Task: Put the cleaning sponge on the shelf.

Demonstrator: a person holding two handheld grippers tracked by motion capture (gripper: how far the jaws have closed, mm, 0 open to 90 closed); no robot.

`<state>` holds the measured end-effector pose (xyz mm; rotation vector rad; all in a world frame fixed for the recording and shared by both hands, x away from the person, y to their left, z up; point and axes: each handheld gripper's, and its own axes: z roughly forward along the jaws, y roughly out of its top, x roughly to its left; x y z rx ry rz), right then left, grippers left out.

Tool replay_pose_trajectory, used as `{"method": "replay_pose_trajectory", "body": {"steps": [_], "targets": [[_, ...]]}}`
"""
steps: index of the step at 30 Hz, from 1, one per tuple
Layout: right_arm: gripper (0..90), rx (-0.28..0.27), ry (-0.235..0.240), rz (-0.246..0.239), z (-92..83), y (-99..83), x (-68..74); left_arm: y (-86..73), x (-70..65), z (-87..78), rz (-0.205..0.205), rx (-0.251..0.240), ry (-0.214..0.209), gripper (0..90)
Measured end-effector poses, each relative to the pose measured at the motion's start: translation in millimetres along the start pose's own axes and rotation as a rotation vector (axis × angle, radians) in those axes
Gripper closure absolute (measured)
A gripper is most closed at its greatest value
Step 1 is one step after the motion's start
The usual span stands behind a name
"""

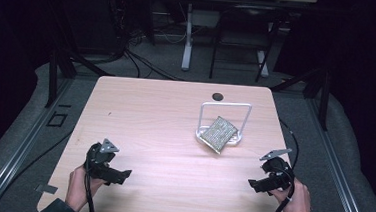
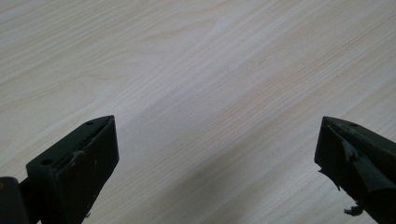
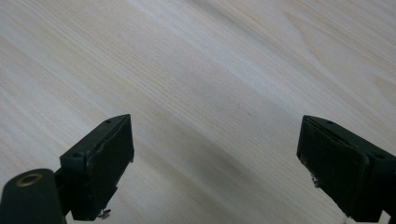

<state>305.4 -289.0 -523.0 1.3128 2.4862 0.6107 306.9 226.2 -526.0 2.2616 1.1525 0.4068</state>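
Spreading across the high view is the pale wood table [image 1: 174,135], its grain running bare under both gripper cameras. Right of centre, toward the far half, stands a white wire rack [image 1: 223,119] with an upright looped frame and a low base. Leaning in it, tilted on one corner with its lower edge poking out over the front of the base, is a woven, sparkly square pad [image 1: 218,133] — what it is made of is too fine to tell. Near the far edge sits a small dark round spot [image 1: 218,96] on the tabletop. Down at the near left, the left hand-held gripper [image 1: 121,175] rests low over the wood, and in its own view the jaws stand wide apart with nothing between them. Near right, the right hand-held gripper [image 1: 254,185] mirrors it, jaws likewise spread and empty, well apart from the rack.
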Motion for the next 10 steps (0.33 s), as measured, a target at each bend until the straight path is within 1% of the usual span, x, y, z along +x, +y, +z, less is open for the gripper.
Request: {"method": "replay_pose_trajectory", "body": {"steps": [2, 5, 6, 10], "targets": [[10.3, 0.004, 0.000, 0.002, 0.8, -0.4, -0.1, -2.6, 2.3, 1.1, -0.002, 0.007, -0.002, 0.0], [10.3, 0.007, -0.002, 0.001, 2.0, -0.7, -0.6, -4.4, 4.1, 3.4, -0.016, 0.020, -0.011, 0.0], [10.3, 0.013, -0.009, -0.005, 2.1, -0.8, -1.1, -4.4, 4.3, 3.6, -0.015, 0.019, -0.012, 0.0], [10.3, 0.017, -0.010, -0.014, 3.7, -1.2, -1.2, -4.0, 4.6, 4.4, -0.010, 0.019, -0.013, 0.0]]}}
